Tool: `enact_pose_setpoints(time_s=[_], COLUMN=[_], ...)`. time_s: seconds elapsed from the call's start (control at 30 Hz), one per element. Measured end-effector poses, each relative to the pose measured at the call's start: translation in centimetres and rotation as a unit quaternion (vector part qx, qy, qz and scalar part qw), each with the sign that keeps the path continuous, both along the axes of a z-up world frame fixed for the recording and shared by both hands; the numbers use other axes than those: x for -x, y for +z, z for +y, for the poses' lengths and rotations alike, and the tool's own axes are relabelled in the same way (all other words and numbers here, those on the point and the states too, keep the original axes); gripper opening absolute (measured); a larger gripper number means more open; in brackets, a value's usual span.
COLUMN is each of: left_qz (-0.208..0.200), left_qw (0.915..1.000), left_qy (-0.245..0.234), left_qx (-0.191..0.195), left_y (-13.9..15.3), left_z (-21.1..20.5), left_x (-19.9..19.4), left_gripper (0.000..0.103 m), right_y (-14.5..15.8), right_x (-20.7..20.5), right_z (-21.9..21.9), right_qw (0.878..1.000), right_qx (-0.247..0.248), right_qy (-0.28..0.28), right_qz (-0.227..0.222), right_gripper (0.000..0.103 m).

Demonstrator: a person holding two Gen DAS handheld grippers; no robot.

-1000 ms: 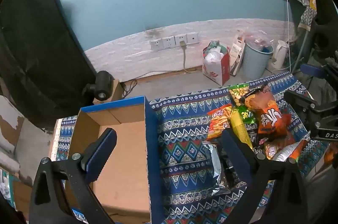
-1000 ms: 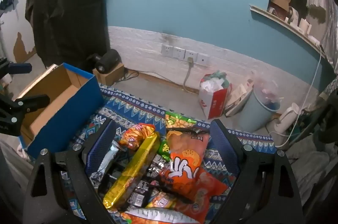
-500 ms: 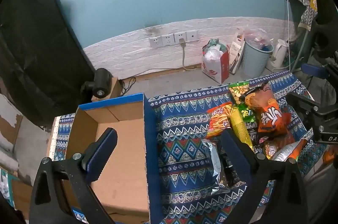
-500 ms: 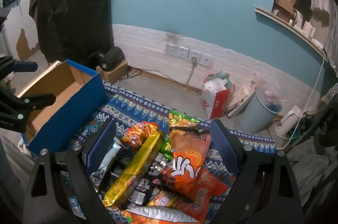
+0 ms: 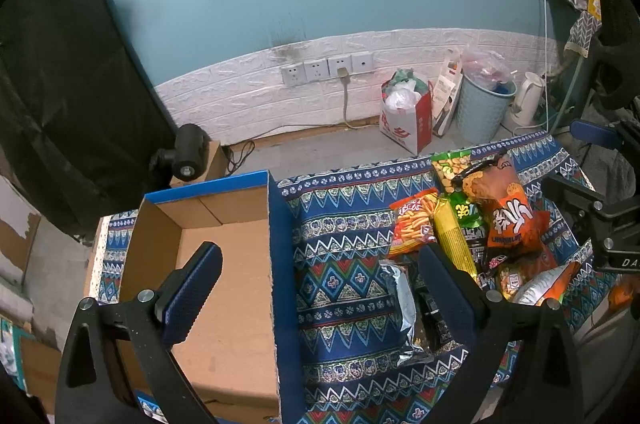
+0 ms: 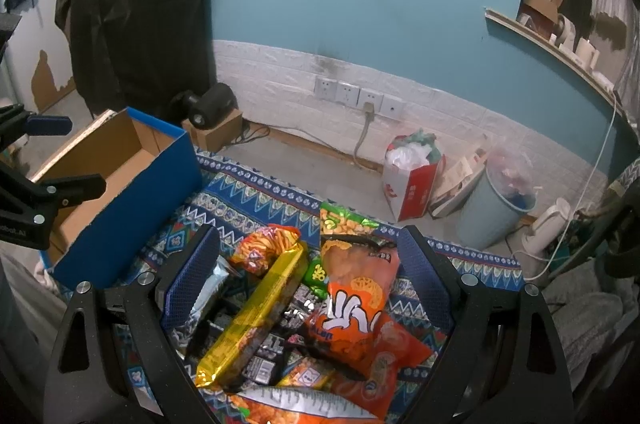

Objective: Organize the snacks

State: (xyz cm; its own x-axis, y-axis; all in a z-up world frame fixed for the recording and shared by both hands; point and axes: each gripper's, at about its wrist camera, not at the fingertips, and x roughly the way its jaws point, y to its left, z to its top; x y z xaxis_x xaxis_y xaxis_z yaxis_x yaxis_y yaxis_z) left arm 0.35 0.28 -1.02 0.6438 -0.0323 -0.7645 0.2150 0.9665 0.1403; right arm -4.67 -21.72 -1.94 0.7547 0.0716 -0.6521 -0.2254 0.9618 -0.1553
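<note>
While both tools gape wide and empty, we hold the right tool (image 6: pixel 308 268) above crinkly foil snack packets (image 6: pixel 352 304) beside the cardboard box (image 5: pixel 224 264).

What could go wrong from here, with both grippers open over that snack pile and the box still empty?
1. The snacks overlap: the long yellow packet leans across small dark packets, so the right gripper may drag neighbours along.
2. The big orange bag looks puffy and glossy; it could slip or get crushed.
3. The blue box has a tall wall facing the pile; a low carry could catch it.
</note>
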Motion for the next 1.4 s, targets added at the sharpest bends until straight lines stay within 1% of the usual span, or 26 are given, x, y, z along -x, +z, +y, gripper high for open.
enact_pose_setpoints(time_s=[0.8,0.83,1.13,1.17,1.4], left_qz=[0.005,0.005,0.005,0.004,0.005], left_qw=[1.0000,1.0000,1.0000,1.0000,1.0000], left_qy=[0.001,0.001,0.001,0.001,0.001], left_qx=[0.000,0.000,0.000,0.000,0.000], left_y=[-0.3,-0.3,-0.5,-0.3,-0.4], left_z=[-0.1,-0.1,-0.4,-0.1,-0.2], left_x=[-0.1,-0.1,0.0,-0.1,0.1], left_gripper=[0.100,0.100,0.100,0.100,0.100], right_y=[-0.5,-0.2,-0.6,-0.1,-0.4], right_x=[0.3,-0.2,0.5,-0.8,-0.3], right_z=[0.0,0.3,0.1,0.0,0.1], right_qw=[1.000,1.000,1.000,1.000,1.000], right_qx=[0.002,0.002,0.004,0.003,0.005], right_qy=[-0.002,-0.002,-0.003,-0.003,-0.002], right_qz=[0.006,0.006,0.009,0.011,0.013], right_gripper=[0.089,0.089,0.089,0.089,0.089])
